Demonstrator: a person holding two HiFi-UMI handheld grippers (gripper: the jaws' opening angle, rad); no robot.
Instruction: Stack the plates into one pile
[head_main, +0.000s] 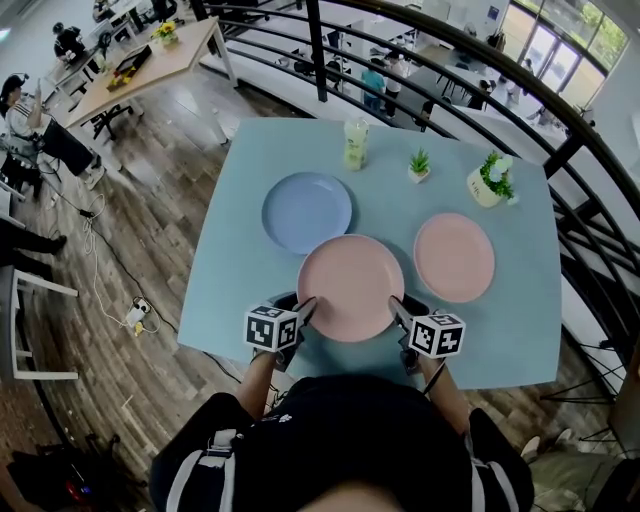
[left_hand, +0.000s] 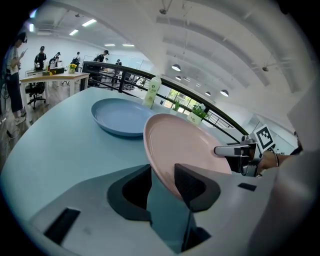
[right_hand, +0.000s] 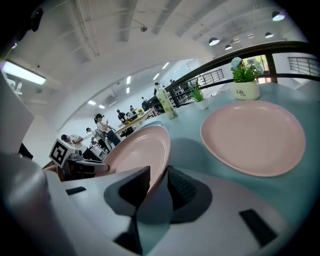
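Head view, plates on hand: three, none stacked, no pile begun; blue plate (head_main: 307, 212) flat on the table (head_main: 240, 290), far left, nothing on it; far pink plate (head_main: 455, 257) flat on the table at the right, nothing on it, well apart from the blue plate; near pink plate (head_main: 350, 287) closest to the person, between the other two, taken at opposite rims.

Grip: left gripper (head_main: 305, 308) clamped on the left rim of the near pink plate; right gripper (head_main: 397, 308) clamped on the right rim; rim seated between the pads in both gripper views, no gap showing.

Position: near pink plate tilted and apparently clear of the table, judging by the shadow beneath it in the right gripper view.

Bystanders along the far edge: bottle (head_main: 355, 143), small plant (head_main: 419, 165), potted plant (head_main: 490, 180); all away from the plates.

Progress, as judged: pickup of the first plate done; setting it onto one of the two resting plates outstanding, which one not possible to tell; transfer of the remaining plate onto that pair outstanding; roughly the opening third of the job.
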